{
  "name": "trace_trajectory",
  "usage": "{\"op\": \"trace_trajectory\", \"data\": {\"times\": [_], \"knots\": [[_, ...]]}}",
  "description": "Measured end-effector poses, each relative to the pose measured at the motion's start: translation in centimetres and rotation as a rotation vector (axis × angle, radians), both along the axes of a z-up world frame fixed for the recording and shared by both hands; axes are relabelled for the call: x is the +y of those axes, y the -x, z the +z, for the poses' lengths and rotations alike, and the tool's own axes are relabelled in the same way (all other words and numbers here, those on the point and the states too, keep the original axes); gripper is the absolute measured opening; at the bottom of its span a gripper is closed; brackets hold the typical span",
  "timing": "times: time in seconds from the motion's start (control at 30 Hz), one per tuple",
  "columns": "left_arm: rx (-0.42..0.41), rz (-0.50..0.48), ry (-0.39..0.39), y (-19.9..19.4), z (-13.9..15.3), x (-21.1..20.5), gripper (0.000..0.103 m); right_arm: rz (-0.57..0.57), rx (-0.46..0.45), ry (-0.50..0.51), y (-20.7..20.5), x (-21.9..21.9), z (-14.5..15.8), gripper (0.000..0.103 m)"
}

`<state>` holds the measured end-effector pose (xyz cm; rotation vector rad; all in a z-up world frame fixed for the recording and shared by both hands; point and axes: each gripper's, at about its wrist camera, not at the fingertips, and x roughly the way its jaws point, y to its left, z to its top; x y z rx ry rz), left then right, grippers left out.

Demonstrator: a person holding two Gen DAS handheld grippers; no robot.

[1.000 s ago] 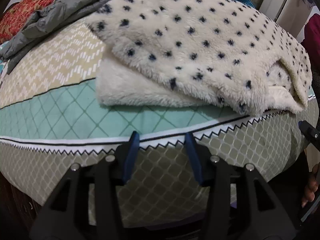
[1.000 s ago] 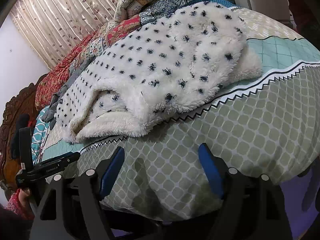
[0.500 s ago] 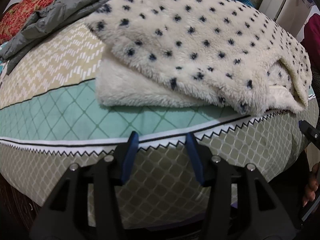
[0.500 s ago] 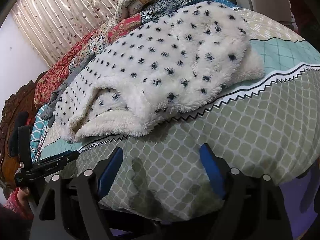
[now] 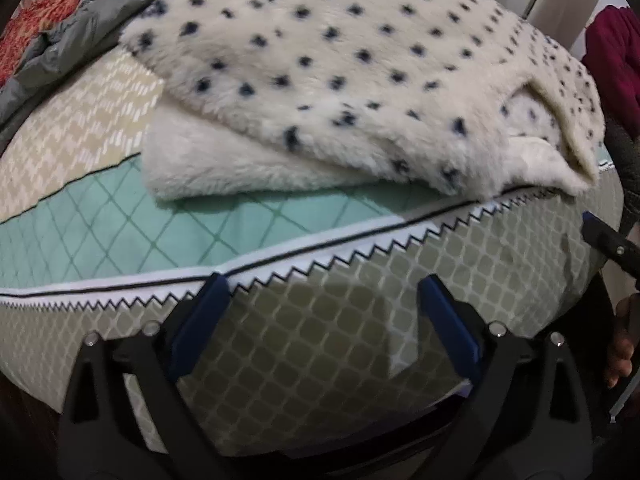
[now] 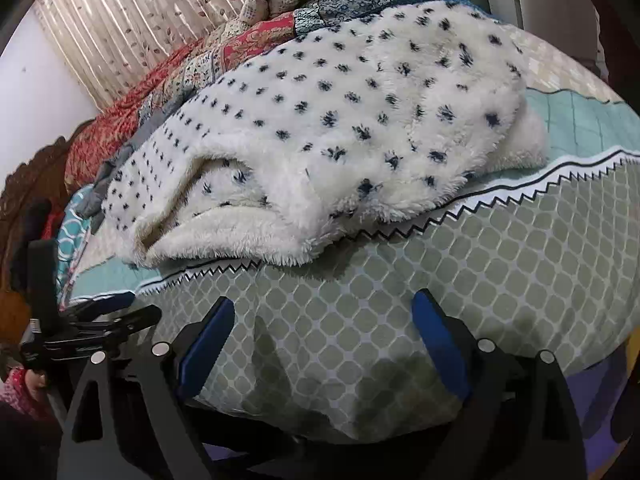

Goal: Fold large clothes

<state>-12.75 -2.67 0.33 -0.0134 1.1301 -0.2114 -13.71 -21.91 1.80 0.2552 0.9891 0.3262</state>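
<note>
A cream fleece garment with dark spots lies folded in a thick bundle on the bed; the right wrist view shows it with its plain cream underlayer at the near edge. My left gripper hovers over the olive lattice sheet short of the bundle, its jaws opening wide with nothing between them. My right gripper is also short of the bundle, jaws opening, only the sheet under them. Each gripper shows at the edge of the other's view, the right gripper and the left gripper.
The bedsheet has olive, teal and tan bands with a zigzag border. A grey garment and red patterned quilts pile up behind the bundle. Curtains hang at the back. A carved wooden bed end stands at left.
The left gripper's jaws have spread from about half open to wide. The right jaws widened slightly. Both hands stayed roughly in place; the bundle has not moved.
</note>
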Motion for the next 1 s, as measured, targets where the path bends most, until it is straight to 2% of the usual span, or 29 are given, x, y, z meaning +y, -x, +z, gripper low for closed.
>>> {"op": "trace_trajectory", "data": {"times": [0.1, 0.23, 0.43, 0.53, 0.67, 0.87, 1.0], "knots": [[-0.007, 0.018, 0.047, 0.1, 0.3, 0.7, 0.093, -0.001, -0.008, 0.042, 0.2, 0.6, 0.3, 0.091], [-0.035, 0.035, 0.046, 1.2, 1.3, 1.1, 0.093, -0.017, -0.061, 0.074, 1.8, 1.4, 1.4, 0.091], [-0.161, 0.04, 0.048, 2.7, 4.0, 0.9, 0.093, -0.067, -0.034, 0.063, 2.6, 0.7, 0.9, 0.091], [-0.141, 0.048, 0.058, 2.8, 3.8, 1.0, 0.093, -0.075, 0.015, 0.092, 1.9, 1.0, 0.0, 0.091], [-0.154, 0.089, 0.086, 3.4, 4.2, 1.8, 0.093, -0.039, 0.02, 0.165, 1.8, 2.4, -0.3, 0.1], [-0.173, 0.09, 0.116, 4.3, 4.6, 2.0, 0.093, -0.049, 0.037, 0.089, 1.6, 1.3, -0.5, 0.102], [-0.176, 0.069, 0.144, 4.4, 4.7, 1.7, 0.093, -0.035, 0.045, 0.137, 1.5, 1.6, -0.6, 0.103]]}}
